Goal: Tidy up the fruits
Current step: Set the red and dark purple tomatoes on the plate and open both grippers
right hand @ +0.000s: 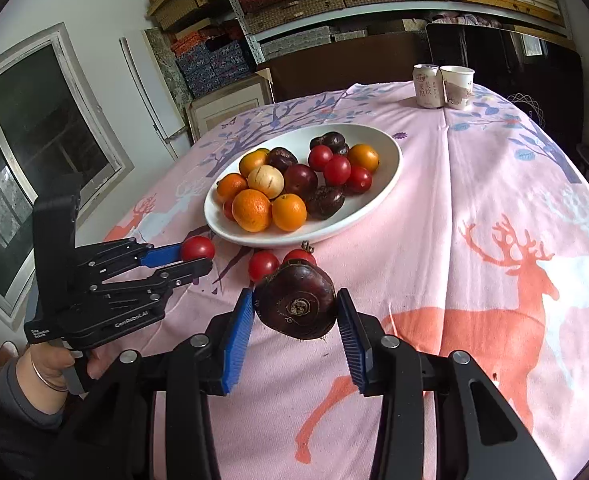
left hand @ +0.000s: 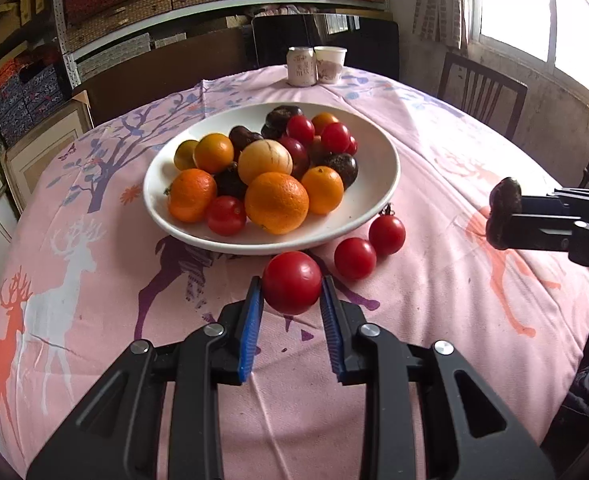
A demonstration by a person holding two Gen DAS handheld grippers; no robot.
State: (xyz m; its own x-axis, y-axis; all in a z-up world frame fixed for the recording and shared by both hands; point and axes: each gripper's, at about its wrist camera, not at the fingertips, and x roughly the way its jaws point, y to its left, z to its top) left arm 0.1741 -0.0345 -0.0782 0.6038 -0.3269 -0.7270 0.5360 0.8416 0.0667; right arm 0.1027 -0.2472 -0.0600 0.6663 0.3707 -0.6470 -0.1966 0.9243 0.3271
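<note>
A white bowl (left hand: 378, 184) on the pink tablecloth holds oranges, red tomatoes, dark chestnuts and a pale round fruit; it also shows in the right wrist view (right hand: 386, 184). My left gripper (left hand: 292, 292) is shut on a red tomato (left hand: 292, 282) just in front of the bowl; it shows from the side in the right wrist view (right hand: 200, 258). Two more tomatoes (left hand: 354, 258) (left hand: 387, 234) lie on the cloth beside the bowl. My right gripper (right hand: 294, 308) is shut on a dark water chestnut (right hand: 296, 306), held above the cloth to the right; it shows in the left wrist view (left hand: 504, 212).
A drink can (left hand: 301, 66) and a paper cup (left hand: 330, 64) stand at the table's far edge. Dark chairs (left hand: 480, 94) stand around the table. Shelves of boxes (left hand: 134, 0) fill the back wall. A window is at the right.
</note>
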